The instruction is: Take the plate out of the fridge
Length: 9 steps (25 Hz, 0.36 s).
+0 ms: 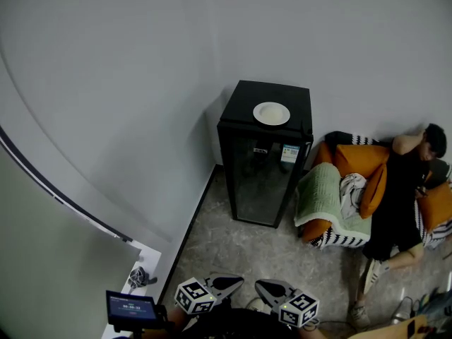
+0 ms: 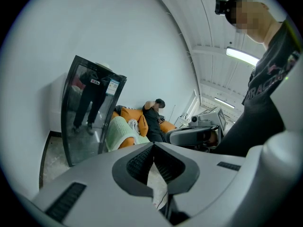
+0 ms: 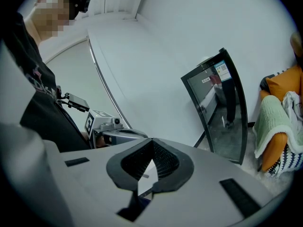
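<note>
The black glass-door fridge [image 1: 263,168] stands on the floor against the wall with its door closed. A person [image 1: 399,203] reclines on orange cushions [image 1: 360,159] just beside it. The white plate [image 1: 271,113] lies around the middle of the fridge's top. Well apart from it, the left claw [image 1: 236,282] and right claw [image 1: 260,285] are both closed tight, holding nothing.

Plate [image 1: 271,113] on fridge [image 1: 263,182], sofa [image 1: 360,159] right of it

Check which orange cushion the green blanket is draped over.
The orange cushion nearest the fridge, at the pile's left end; the green blanket covers its top. The others sit bare around the reclining person.
</note>
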Available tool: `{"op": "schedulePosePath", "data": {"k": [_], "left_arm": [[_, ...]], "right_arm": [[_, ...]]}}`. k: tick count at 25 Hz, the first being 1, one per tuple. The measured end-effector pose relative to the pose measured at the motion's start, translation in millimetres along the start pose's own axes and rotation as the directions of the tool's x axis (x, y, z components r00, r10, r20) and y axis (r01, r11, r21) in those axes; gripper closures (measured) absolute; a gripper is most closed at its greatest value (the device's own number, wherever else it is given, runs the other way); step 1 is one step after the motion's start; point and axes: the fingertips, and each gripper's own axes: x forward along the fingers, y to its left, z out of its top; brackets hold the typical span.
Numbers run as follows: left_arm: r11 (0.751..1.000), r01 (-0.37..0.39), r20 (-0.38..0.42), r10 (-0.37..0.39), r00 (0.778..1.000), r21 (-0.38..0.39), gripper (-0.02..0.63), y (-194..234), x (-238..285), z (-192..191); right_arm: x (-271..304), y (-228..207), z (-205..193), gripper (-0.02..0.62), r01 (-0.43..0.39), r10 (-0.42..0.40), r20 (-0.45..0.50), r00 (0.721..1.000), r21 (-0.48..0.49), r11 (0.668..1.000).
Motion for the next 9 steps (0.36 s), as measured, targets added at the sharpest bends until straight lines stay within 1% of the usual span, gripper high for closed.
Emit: {"op": "schedulePosePath", "data": {"k": [9], "left_arm": [[1.000,0.009,-0.008,-0.009,1.000,0.003,0.600,-7.8,5.1,0.6]], "right_arm": [[-10.0,3.2,2.6,0.589,0.008,-0.007,-0.006,1.000,0.005,1.000]]}}
